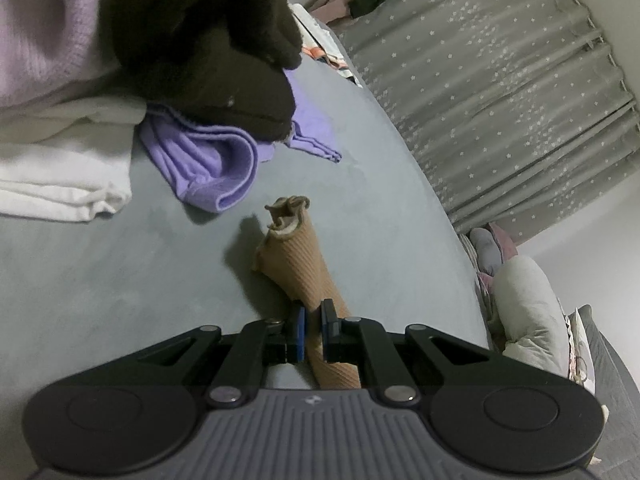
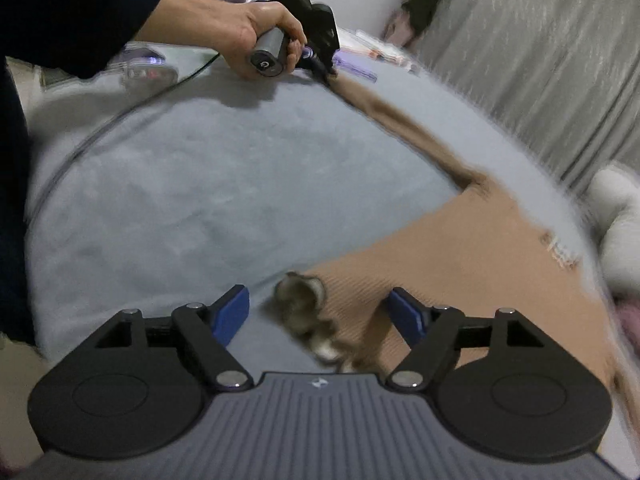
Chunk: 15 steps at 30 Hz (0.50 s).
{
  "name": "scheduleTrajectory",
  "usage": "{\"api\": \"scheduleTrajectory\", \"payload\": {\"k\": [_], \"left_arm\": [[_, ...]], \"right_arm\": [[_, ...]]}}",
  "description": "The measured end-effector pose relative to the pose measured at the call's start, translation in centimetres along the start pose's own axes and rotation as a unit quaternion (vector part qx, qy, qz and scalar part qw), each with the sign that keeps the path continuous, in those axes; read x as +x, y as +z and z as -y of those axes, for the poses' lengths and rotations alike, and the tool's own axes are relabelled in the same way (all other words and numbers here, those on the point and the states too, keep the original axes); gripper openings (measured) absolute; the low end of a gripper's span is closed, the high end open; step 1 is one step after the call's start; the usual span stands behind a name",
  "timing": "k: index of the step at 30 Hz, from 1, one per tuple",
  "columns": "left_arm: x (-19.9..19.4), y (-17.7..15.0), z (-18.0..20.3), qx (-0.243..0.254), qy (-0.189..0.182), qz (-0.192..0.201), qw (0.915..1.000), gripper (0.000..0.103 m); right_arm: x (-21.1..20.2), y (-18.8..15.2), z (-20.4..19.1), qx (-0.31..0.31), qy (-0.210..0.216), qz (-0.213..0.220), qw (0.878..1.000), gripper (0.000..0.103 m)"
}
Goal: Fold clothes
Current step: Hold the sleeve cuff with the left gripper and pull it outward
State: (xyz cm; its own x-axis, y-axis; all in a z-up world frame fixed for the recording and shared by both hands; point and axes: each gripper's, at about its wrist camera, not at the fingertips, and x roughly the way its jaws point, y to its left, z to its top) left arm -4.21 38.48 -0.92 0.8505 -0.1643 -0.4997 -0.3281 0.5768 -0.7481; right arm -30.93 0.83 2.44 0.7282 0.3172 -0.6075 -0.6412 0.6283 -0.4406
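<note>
The left gripper [image 1: 313, 322] is clenched on a tan ribbed garment [image 1: 298, 264], its 2 blue pads pressing a sleeve between them. Beyond the pads the sleeve runs forward across the grey bed cover [image 1: 120, 288] and ends in a crumpled cuff [image 1: 289, 212]. Ahead of the cuff lies a folded lilac cloth [image 1: 208, 168], and to its left a white folded item [image 1: 64, 176]. A dark brown garment [image 1: 208, 40] drapes over both (it fills the upper left of the left wrist view). The bed's far edge curves along a grey star-print curtain [image 1: 500, 92], with a pale pillow [image 1: 528, 312] at the right edge.

In the right wrist view, which is blurred, the right gripper [image 2: 316, 312] has its jaws spread wide and grasps nothing. A second crumpled cuff [image 2: 304, 296] lies between the 2 fingers without either pad touching it. The body of the tan garment spreads to the right across the cover, close to the bed's right edge. From it the other sleeve stretches up and left to the left gripper, which a bare hand [image 2: 256, 32] holds by its handle. Between the 2 grippers the grey cover is a broad open stretch, crossed only by a thin cable [image 2: 132, 108] at the left.
</note>
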Motion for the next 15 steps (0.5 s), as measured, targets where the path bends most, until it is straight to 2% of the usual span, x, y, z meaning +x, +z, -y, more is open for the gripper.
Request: {"api": "scheduleTrajectory", "payload": {"k": [3,4,5,8,10,15], "left_arm": [[0.1,0.2,-0.3,0.006,-0.006,-0.007,0.9999,0.006],[0.2,0.2,-0.3,0.006,-0.006,-0.009,0.9999,0.006],[0.3,0.2,-0.3,0.007,-0.004,-0.01,0.9999,0.006],[0.6,0.0,0.0,0.014,0.004,-0.006,0.9999,0.006],[0.5,0.0,0.1,0.009,0.005,-0.002,0.9999,0.005],[-0.2,0.8,-0.2,-0.013,-0.007,0.006,0.9999,0.005]], "right_arm": [[0.4,0.8,0.3,-0.032,-0.043,-0.011,0.999,0.056],[0.5,0.7,0.6,-0.037,-0.052,-0.015,0.998,0.046],[0.8,0.7,1.1,-0.034,-0.054,-0.021,0.998,0.029],[1.6,0.0,2.6,0.018,-0.021,-0.031,0.999,0.012],[-0.3,0.2,3.8,0.087,0.014,-0.007,0.996,0.009],[-5.9,1.3,7.0,0.162,0.011,0.054,0.985,0.009]]}}
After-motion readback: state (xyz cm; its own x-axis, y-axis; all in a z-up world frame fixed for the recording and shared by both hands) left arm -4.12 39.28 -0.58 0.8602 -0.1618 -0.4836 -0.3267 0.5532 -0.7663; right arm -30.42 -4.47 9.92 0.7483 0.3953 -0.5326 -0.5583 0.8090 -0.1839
